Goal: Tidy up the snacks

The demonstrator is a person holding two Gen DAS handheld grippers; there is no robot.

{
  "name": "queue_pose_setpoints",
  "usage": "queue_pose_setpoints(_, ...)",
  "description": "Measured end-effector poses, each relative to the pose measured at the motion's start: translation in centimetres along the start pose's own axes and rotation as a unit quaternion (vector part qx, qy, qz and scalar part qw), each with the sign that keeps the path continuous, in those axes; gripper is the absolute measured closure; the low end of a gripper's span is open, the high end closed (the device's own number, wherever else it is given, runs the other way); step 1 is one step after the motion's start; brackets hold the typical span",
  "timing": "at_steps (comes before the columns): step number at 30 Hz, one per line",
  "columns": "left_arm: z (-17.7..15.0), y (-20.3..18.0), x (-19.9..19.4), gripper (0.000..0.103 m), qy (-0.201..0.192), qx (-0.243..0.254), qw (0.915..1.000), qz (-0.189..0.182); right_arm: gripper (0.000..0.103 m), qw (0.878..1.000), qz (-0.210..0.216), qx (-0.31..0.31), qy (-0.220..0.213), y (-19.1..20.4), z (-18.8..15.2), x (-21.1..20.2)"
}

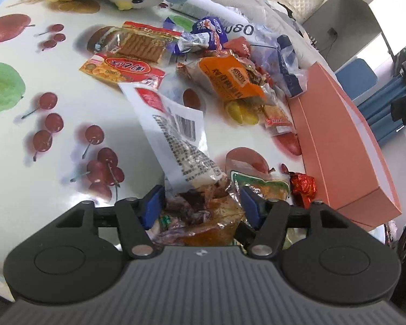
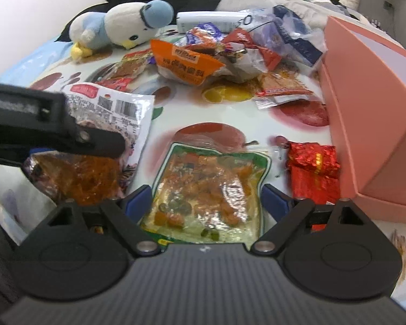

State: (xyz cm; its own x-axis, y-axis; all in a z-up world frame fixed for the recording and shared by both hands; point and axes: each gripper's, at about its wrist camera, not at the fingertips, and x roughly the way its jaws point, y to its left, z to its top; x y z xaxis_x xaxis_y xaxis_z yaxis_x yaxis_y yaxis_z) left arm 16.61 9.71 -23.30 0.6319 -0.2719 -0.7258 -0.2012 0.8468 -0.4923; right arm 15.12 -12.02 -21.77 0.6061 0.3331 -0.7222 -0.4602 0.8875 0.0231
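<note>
My left gripper (image 1: 202,205) is shut on a crumpled clear packet of orange-brown snack (image 1: 200,216), which fills the gap between its blue pads. A long white packet with a barcode (image 1: 176,132) rests its near end on that packet. In the right wrist view, one black finger (image 2: 105,142) of the left gripper lies over the same orange packet (image 2: 75,181). My right gripper (image 2: 207,200) is open wide, low over the table. A green-edged clear packet of mixed orange pieces (image 2: 208,187) lies flat between its pads, close to both.
An open pink box (image 1: 346,146) (image 2: 370,108) stands at the right, with a red foil packet (image 2: 314,168) beside it. Several loose snack packets (image 2: 203,62) are heaped at the back. A plush bird (image 2: 121,27) lies behind them on the fruit-print tablecloth (image 1: 40,108).
</note>
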Motion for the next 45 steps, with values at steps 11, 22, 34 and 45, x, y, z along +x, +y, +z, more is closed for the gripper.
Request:
queue_pose_setpoints(11, -0.3, -1.0, -0.9, 0.061, -0.011, 0.008, 0.9999, -0.007, 0.048, 0.999, 0.0, -0.033, -0.011, 1.2, 0.9, -0.2)
queue_pose_setpoints(22, -1.5, -2.1, -4.8, 0.063, -0.034, 0.02, 0.9992, 0.0, 0.056, 0.999, -0.005, -0.023, -0.03, 0.4, 0.5, -3.2)
queue_pose_setpoints(34, -3.7, -3.9, -8.8, 0.063, -0.049, 0.039, 0.998, 0.008, 0.085, 0.999, -0.005, 0.023, -0.038, -1.4, -0.5, -6.7)
queue_pose_setpoints(45, -4.2, -6.5, -11.8, 0.063, -0.054, 0.067, 0.9962, 0.017, 0.086, 0.997, -0.008, 0.041, -0.069, -2.7, -0.3, -12.3)
